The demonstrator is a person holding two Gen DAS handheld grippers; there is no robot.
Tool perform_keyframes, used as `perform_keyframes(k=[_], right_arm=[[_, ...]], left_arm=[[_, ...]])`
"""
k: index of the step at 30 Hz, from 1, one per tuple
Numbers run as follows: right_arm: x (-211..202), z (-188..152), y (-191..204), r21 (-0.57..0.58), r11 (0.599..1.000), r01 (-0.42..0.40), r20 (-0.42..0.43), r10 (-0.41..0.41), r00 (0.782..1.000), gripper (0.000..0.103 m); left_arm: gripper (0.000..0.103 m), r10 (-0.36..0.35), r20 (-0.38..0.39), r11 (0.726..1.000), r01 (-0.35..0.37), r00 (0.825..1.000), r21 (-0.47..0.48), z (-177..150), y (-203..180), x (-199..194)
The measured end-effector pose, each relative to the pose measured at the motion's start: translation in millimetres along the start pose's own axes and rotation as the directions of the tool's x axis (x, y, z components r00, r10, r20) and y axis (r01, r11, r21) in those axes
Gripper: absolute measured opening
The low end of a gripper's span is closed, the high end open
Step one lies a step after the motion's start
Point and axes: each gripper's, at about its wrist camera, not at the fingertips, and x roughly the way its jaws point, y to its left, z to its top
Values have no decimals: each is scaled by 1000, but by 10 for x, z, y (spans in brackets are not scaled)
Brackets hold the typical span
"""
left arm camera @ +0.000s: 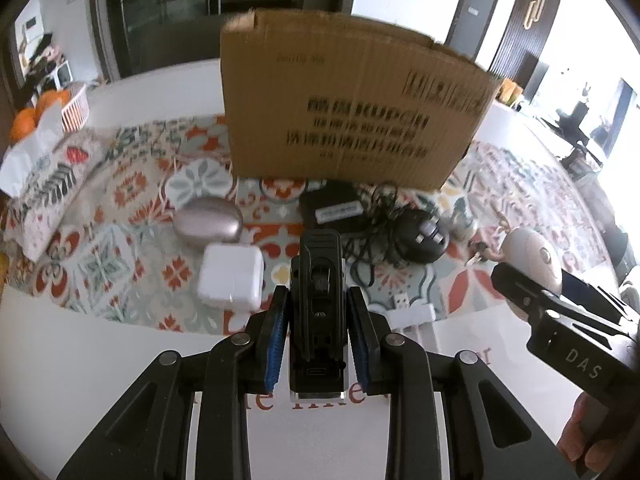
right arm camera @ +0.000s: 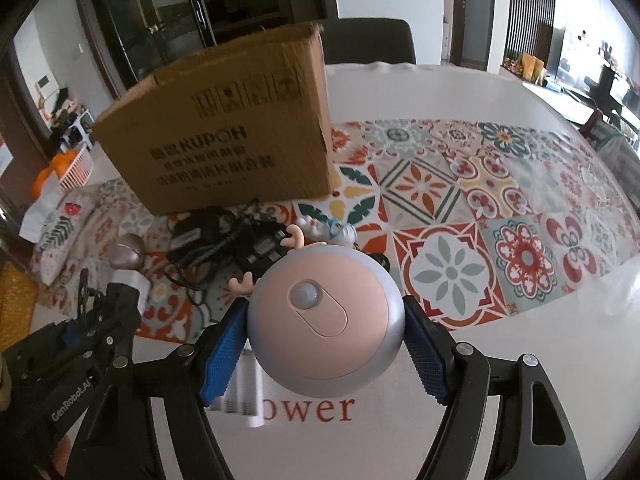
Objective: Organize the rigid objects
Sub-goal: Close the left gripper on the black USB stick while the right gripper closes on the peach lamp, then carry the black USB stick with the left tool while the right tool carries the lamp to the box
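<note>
My left gripper (left arm camera: 318, 334) is shut on a black clip-on device (left arm camera: 318, 304) with a white underside, held above the table's near edge. My right gripper (right arm camera: 324, 344) is shut on a round pink night light (right arm camera: 323, 318) with a grey rim and small antlers; it also shows in the left wrist view (left arm camera: 528, 254). A cardboard box (left arm camera: 348, 108) stands on the patterned mat behind, also seen in the right wrist view (right arm camera: 232, 140). In front of it lie a white charger cube (left arm camera: 231, 278), a silver oval case (left arm camera: 208, 226), a black adapter with tangled cable (left arm camera: 340, 212) and a black round device (left arm camera: 422, 236).
A white battery holder (right arm camera: 244, 394) lies on the white table under the right gripper. A small figurine (right arm camera: 332, 230) stands beyond the night light. A floral pouch (left arm camera: 48, 196), tissue and a pink basket of oranges (left arm camera: 74, 106) sit at the left. A dark chair (right arm camera: 368, 42) stands behind the table.
</note>
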Motion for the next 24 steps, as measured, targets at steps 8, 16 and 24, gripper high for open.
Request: perform_keyframes(k=[8,16,24], right_arm=[[-272,146,97,-13,1000,-12,67,13,998,75],[-527,310,237,-30,999,-20,139,24,990,75],[-741,505,345,-29,999,-32,208,37,977,75]], left_arm=[[29,-29,79,999,27,996,26,178,25,-305],[29,-49,162,997,40,986,59,366,61,-578],[29,-71,218,995,53,973,88,618,102,-787]])
